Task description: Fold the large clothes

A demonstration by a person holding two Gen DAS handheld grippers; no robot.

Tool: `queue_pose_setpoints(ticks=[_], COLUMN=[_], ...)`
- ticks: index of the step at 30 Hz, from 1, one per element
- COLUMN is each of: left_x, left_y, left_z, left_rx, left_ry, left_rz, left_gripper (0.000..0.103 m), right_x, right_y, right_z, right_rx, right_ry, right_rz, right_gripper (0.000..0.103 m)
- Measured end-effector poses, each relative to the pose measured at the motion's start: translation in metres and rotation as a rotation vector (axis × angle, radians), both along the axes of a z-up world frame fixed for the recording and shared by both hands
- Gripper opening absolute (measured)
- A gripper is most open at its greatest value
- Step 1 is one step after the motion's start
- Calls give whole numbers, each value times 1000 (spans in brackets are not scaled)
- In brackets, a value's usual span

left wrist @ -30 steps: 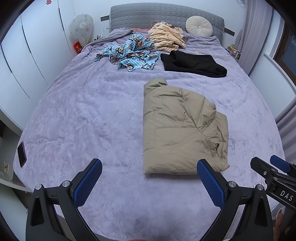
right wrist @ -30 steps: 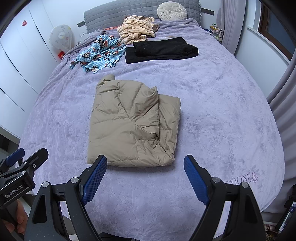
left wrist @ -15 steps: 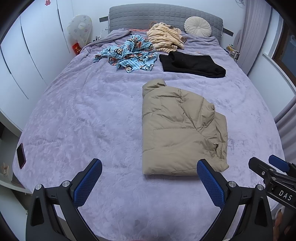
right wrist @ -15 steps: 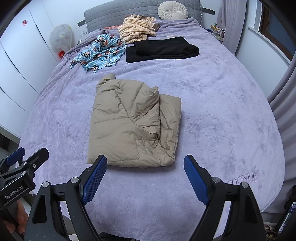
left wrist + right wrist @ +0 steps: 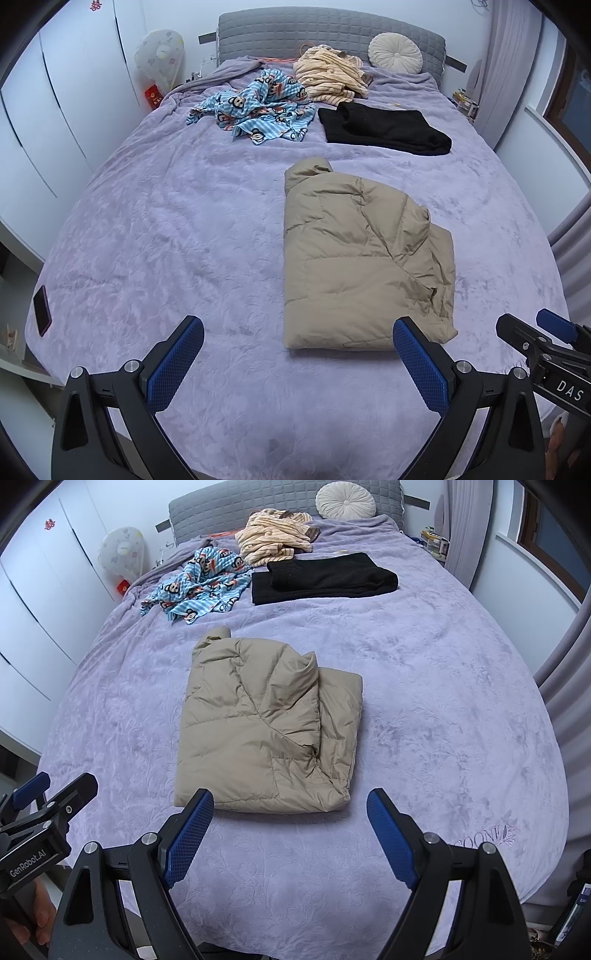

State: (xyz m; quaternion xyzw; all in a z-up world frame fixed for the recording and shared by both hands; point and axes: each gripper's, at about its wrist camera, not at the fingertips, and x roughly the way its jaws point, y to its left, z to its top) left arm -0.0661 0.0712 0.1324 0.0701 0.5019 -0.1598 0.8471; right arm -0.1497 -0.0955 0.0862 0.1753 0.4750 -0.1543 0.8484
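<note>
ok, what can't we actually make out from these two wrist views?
- Underside and inner layers of the folded tan jacket: both views, hidden by its own top layer.
- Hands on the grippers: only slivers at the bottom corners, cut off by the frame.
- Nightstand items: right wrist view, too small.
- Striped garment: bunched up, its type is unclear.
- Embroidered wording on the bedspread: right wrist view, too faint to read.

almost nothing differs. in the left wrist view the whole scene has slid a hair toward the left of the frame, seen at the jacket (image 5: 354,258) in the middle and the phone (image 5: 41,310) at the lower left edge.
</note>
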Motion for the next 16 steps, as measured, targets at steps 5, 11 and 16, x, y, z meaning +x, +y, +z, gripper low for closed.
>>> queue_pose_setpoints(ticks=[5, 11, 16], left_x=[0, 0, -2], left_y=[1, 2, -1], left_z=[0, 0, 0], left_rx=[-3, -5, -5], left_ry=[-2, -8, -5], left_rz=[9, 15, 7], left_gripper=[102, 102, 102], right_x=[0, 0, -2], right_y=[1, 1, 5], right_z=[0, 1, 1], right_rx=[1, 1, 4], right_ry=[0, 1, 6], right_rz=[0, 0, 1], right_gripper=[87, 87, 87])
